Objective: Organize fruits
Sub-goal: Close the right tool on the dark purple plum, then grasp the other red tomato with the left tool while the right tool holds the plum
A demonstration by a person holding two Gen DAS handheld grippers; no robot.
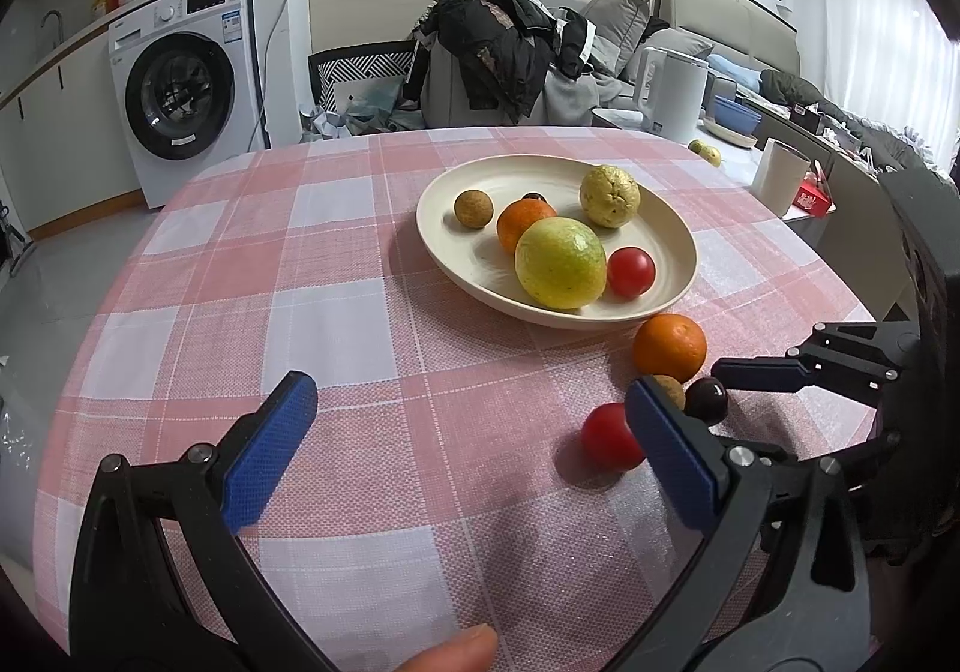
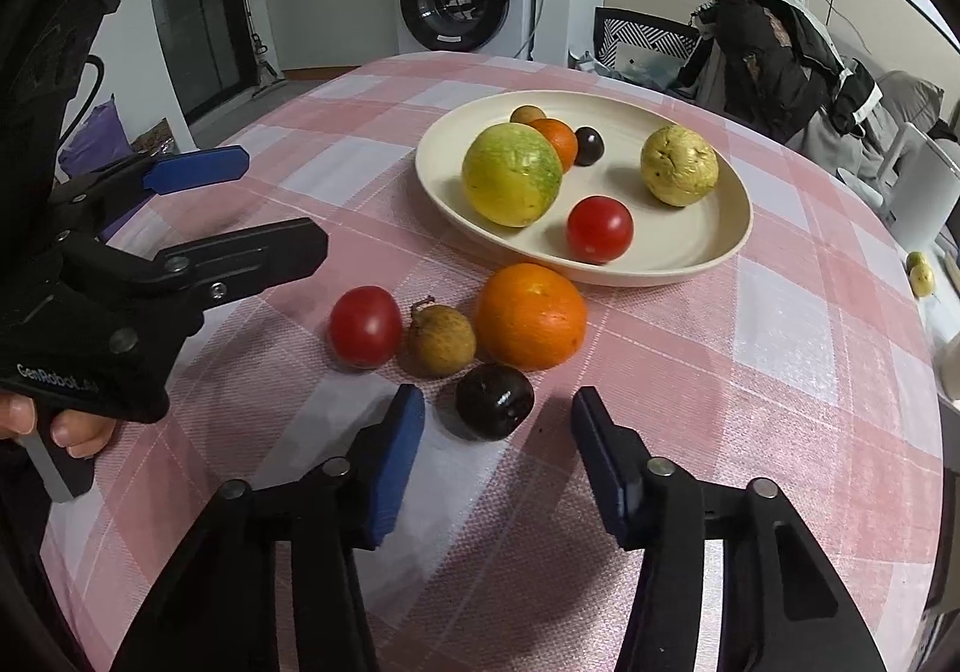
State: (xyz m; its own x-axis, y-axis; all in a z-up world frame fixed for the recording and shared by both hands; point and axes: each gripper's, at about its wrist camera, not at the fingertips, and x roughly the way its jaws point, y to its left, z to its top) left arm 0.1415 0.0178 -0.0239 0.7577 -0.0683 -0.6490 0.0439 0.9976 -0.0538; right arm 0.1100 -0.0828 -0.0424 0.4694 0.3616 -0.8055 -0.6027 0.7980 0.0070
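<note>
Checked tablecloth, four fruits loose beside the plate.
Both my grippers gape empty; my right gripper frames the dark plum, which may roll into the longan and orange if I close off-centre.

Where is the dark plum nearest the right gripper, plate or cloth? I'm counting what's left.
On the cloth: the dark plum lies outside the plate, ahead of the open right gripper.
</note>
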